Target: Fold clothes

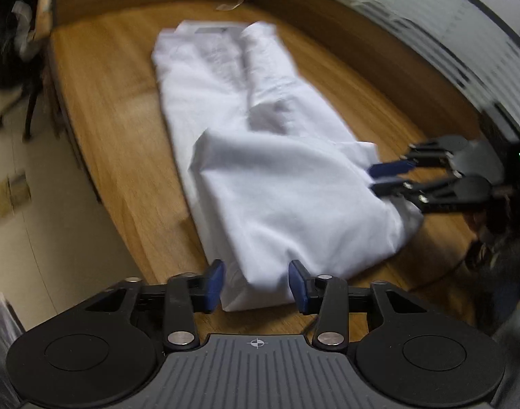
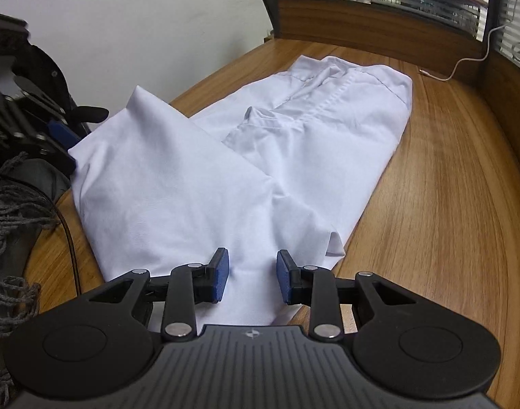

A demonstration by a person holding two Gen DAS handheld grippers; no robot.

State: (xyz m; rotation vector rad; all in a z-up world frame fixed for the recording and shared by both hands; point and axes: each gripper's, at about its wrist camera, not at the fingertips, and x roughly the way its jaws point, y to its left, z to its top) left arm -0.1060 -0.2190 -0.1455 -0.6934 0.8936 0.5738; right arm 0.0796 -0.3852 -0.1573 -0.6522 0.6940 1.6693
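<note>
A white garment [image 1: 260, 187] lies folded into a long strip on the wooden table [image 1: 117, 119]. Its near end is doubled back over itself. My left gripper [image 1: 256, 284] is low over the near corner, and the cloth lies between its blue pads without being visibly pinched. My right gripper [image 1: 374, 179] comes in from the right at the fold's side edge, jaws apart. In the right wrist view, the right gripper [image 2: 253, 277] stands open over the garment [image 2: 192, 187], with cloth flat beneath it. The left gripper [image 2: 67, 148] is at the fold's far-left corner.
The table [image 2: 447, 204] has a raised wooden partition [image 2: 379, 24] with blinds behind it. A white cable [image 2: 464, 61] trails near it. An office chair [image 1: 11, 68] stands on the floor past the left edge. A grey knitted sleeve [image 2: 11, 221] and a thin black cable [image 2: 69, 238] are close by.
</note>
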